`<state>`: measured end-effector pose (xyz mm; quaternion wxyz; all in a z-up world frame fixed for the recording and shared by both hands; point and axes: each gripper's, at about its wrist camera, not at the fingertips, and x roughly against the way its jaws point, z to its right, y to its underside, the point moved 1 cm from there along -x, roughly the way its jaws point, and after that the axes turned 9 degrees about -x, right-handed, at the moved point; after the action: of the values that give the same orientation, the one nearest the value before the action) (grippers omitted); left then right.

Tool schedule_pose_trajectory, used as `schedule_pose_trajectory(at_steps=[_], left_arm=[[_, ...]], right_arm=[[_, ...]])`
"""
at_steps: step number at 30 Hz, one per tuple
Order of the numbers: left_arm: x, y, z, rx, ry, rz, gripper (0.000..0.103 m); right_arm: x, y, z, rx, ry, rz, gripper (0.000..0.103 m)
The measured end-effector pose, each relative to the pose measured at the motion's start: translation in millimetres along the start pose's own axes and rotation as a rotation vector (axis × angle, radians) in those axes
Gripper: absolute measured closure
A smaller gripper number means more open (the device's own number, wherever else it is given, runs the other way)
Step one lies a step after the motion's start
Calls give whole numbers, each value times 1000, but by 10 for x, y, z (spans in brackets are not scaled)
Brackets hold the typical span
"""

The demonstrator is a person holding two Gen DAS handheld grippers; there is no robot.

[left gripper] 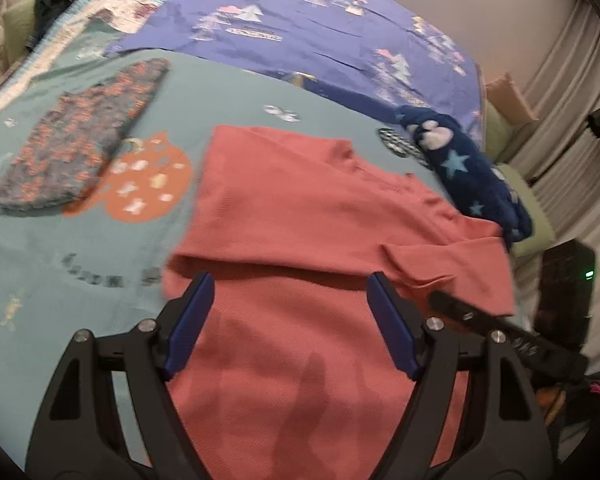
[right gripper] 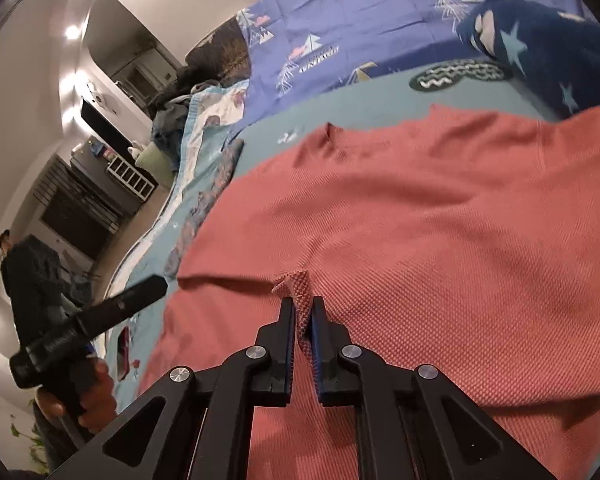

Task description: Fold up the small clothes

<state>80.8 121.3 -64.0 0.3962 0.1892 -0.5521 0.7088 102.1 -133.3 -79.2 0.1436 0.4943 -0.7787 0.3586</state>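
A coral knit garment [left gripper: 300, 200] lies spread on the teal bed cover [left gripper: 40, 260], with one part folded over itself. My left gripper [left gripper: 290, 280] hovers open just above the garment's near portion, nothing between its blue pads. In the right wrist view, my right gripper [right gripper: 303, 302] is shut on a pinched-up edge of the same coral garment [right gripper: 420, 220], and the cloth sticks out past the fingertips. The left gripper's black body [right gripper: 100, 320] shows at the left, held by a hand [right gripper: 92, 396].
A folded floral garment [left gripper: 80, 140] lies at the left. A navy star-patterned fleece garment [left gripper: 460, 160] and a black-and-white patterned piece [left gripper: 400, 142] lie at the far right. A violet blanket [left gripper: 300, 20] covers the bed's far side. A person [right gripper: 28, 272] stands beside the bed.
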Motion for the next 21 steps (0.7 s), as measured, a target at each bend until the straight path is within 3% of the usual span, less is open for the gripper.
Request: schedule_pose_trajectory(at_steps=[4,7,12,14,15,18,21], left_arm=[[-117,-33,234,-21,132,-28,24],[-277,-48,474,-52,202,-80,24],[-602,17,817,-124,211,-179,25],[-689,48,935,-149,201,-189,29],[-704,43,970,-162,191,-182,39],[-779,10,1019,-172,179,-205,98],[-601,-120,1038,-176,174,-146,98]], right_arm=[[6,120,-54,36,-5,-32,81],[51,213,-117,78,-5,-57,78],[288,310,12,65,66,-26,78],[451,338,128,31,96,9,78],[552,351,207,12,119,31,78],[776,363,378,-29,179,87,71],[994,367,542,-72,245,145,65]])
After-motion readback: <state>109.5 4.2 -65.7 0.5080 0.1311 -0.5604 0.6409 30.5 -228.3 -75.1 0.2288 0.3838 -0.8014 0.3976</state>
